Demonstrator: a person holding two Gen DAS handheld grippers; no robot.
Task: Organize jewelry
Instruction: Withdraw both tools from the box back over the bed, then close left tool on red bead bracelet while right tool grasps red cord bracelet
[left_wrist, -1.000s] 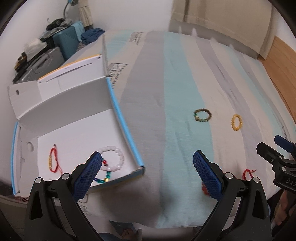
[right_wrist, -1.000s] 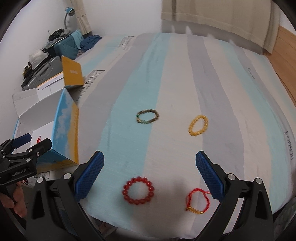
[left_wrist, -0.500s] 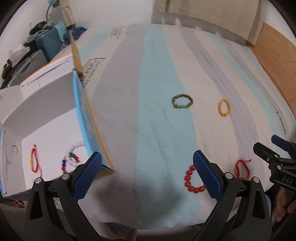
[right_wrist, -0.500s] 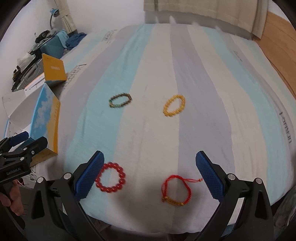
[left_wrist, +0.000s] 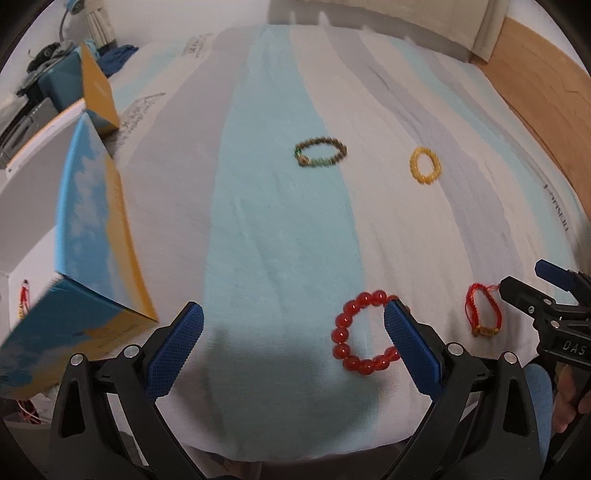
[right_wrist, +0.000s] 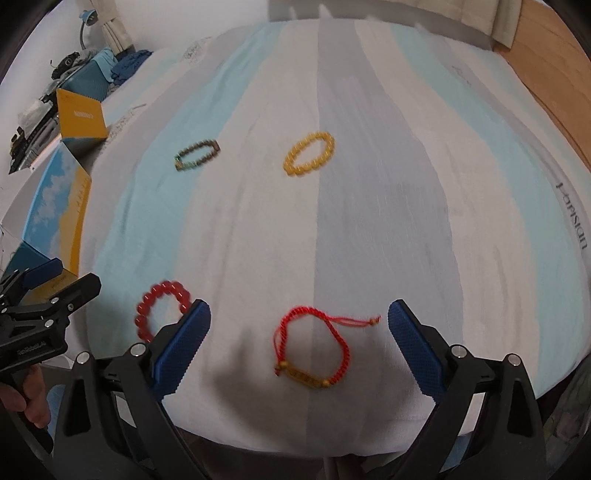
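Several bracelets lie on the striped bedsheet (left_wrist: 280, 229). A red bead bracelet (left_wrist: 364, 332) lies by my left gripper's right finger. A red cord bracelet (right_wrist: 314, 350) with a gold bar lies between my right gripper's fingers. A brown-green bead bracelet (right_wrist: 197, 154) and a yellow bead bracelet (right_wrist: 309, 153) lie farther off. My left gripper (left_wrist: 291, 350) is open and empty. My right gripper (right_wrist: 297, 347) is open and empty, low over the cord bracelet. The open white box (left_wrist: 88, 206) with blue-yellow walls stands at left, a red cord bracelet (left_wrist: 24, 295) inside.
Cases and clutter (right_wrist: 74, 74) sit at the far left by the wall. A wooden floor strip (left_wrist: 546, 81) runs along the right of the bed. The bed's front edge is just below both grippers.
Both grippers have swung right, away from the box, and come closer to the red bead and red cord bracelets. The box has slid to the left edge of both views.
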